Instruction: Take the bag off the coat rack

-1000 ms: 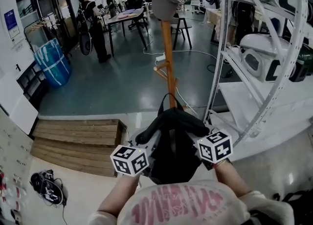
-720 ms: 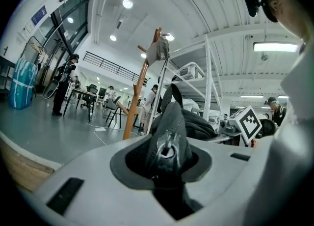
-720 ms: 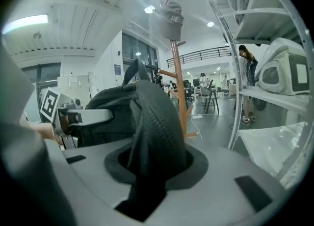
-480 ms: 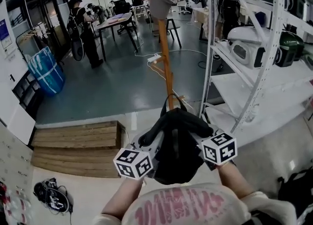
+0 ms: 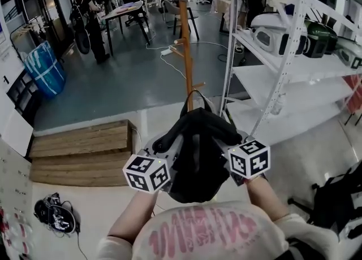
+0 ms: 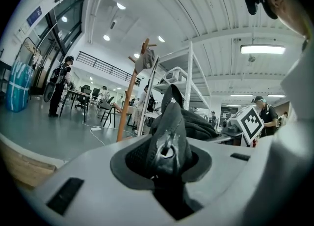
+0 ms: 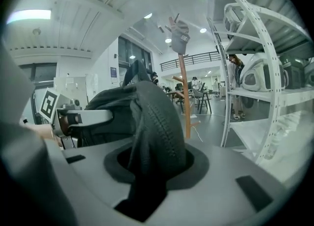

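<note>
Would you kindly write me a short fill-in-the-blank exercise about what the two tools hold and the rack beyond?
The left tool and the right tool are both shut on a black ____.
The coat rack has a pole made of ____.
At its top hangs a grey ____.
In the head view, the white shelving stands to the rack's ____.
Missing words: bag; wood; cap; right.

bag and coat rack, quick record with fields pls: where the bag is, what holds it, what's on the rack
bag: black, off the pegs, held up in front of the person
left gripper: shut on the bag's zipper edge
right gripper: shut on a fold of the bag
coat rack: wooden, stands beyond the bag, apart from it
on the rack: grey cap at the top
beside the rack: white shelves on its right in the head view
</note>
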A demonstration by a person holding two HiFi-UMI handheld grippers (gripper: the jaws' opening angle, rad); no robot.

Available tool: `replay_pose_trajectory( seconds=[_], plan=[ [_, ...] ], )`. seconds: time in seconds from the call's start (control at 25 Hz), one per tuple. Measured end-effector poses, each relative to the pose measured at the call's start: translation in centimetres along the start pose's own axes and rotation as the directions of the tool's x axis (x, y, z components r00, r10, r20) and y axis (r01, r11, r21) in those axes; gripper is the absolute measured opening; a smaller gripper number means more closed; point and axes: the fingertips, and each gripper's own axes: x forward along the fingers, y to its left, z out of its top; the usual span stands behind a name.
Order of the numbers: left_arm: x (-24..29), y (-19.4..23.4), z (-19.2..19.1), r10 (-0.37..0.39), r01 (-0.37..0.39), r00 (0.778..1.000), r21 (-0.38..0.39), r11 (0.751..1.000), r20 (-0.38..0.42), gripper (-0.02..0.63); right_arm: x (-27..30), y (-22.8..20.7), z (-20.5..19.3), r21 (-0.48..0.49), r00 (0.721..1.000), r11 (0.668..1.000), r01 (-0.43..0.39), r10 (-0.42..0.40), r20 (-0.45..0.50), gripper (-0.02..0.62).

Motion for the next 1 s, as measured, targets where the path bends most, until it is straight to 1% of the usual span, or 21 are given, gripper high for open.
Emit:
replay_pose_trajectory(
  seconds=[0.24,0.44,0.64,1.0],
  plan=[
    [-2.6,-2.9,-1.4,-0.014,0.014,1.0,0.003,1.0,-0.011,0.091,-3.6,1.9,-2.1,0.008,1.0,1.0,0.013,-0.013,-0.024,0.117],
    [-4.4,-4.4,-2.0,-0.011,0.011,1.0,-0.028,1.0,-0.008,0.091,-5.6,3.2,-2.9,-0.01,0.999,1.0,0.013,-0.013,-0.041,0.114],
    [-4.9,-5.1,-3.0,-0.014,0.012,1.0,-0.057,0.998,-0.026,0.091,-6.3,3.4,-3.9,-0.01,0.998,1.0,0.012,-0.013,-0.064,0.114],
    [-4.8,-5.2,-3.6,-0.009,0.007,0.999,-0.047,0.999,-0.034,0.091,-6.0,3.3,-4.8,0.005,0.998,1.0,-0.003,0.004,-0.069,0.11]
  ],
)
